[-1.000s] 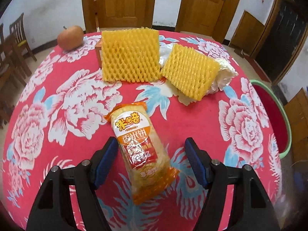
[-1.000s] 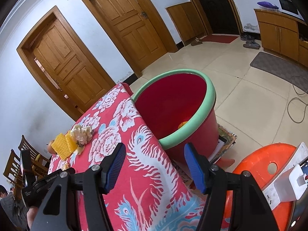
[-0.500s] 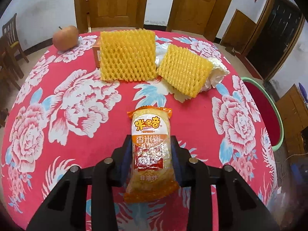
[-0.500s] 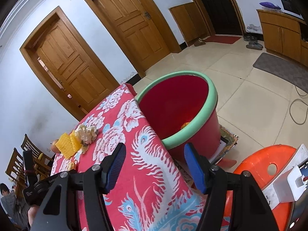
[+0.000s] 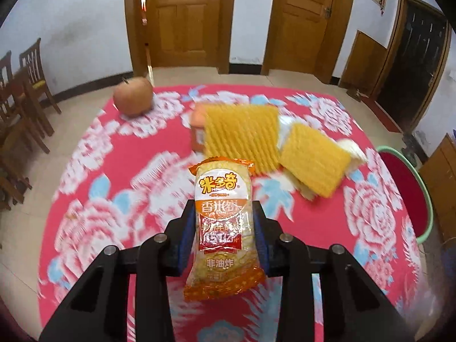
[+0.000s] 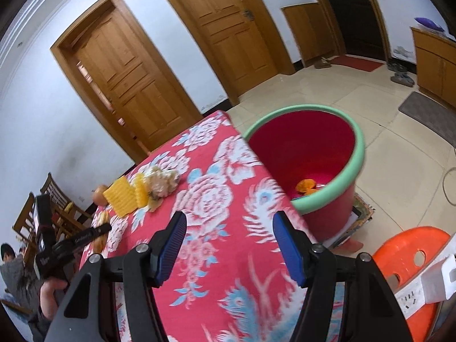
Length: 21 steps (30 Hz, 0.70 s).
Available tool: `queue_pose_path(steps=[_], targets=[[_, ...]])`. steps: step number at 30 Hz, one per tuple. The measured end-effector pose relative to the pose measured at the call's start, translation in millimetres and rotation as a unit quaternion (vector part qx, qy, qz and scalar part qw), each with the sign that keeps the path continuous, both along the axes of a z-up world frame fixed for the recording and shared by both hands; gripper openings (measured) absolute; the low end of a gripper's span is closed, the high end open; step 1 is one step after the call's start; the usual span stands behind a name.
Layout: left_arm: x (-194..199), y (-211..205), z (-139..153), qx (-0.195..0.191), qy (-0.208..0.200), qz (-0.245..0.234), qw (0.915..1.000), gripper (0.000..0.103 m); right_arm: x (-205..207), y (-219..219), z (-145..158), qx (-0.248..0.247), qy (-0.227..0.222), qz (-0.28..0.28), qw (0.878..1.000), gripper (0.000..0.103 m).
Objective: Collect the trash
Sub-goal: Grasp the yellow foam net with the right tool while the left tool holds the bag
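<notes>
Snack packet (image 5: 223, 228) now lifted off tablecloth (image 5: 114, 199), crinkled orange-yellow wrapper, upright

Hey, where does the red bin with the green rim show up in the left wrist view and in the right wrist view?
Left wrist view: the red bin sits at the far right edge, partly cut off, beyond the table.
Right wrist view: right of centre, on the floor against the table edge, with orange trash inside.
Shared landmark: the yellow foam nets on the flowered tablecloth.
</notes>
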<state>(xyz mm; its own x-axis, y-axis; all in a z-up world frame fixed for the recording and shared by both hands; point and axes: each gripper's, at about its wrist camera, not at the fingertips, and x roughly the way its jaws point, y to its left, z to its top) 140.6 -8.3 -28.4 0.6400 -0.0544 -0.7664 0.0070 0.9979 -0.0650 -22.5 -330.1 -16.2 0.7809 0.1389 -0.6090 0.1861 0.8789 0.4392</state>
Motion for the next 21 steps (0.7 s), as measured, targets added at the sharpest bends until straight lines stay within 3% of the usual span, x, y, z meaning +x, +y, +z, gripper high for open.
queue_pose_path(steps=[11, 21], targets=[[30.5, 39.2, -15.5, -0.026, 0.002, 0.018, 0.9995, 0.038, 44.7, 67.3, 21.8, -0.02, 0.004, 0.07, 0.997, 0.066], [34.9, 55.8, -33.3, -0.042, 0.001, 0.033, 0.9986, 0.038, 101.5, 120.4, 4.9, -0.032, 0.03, 0.113, 0.993, 0.062]])
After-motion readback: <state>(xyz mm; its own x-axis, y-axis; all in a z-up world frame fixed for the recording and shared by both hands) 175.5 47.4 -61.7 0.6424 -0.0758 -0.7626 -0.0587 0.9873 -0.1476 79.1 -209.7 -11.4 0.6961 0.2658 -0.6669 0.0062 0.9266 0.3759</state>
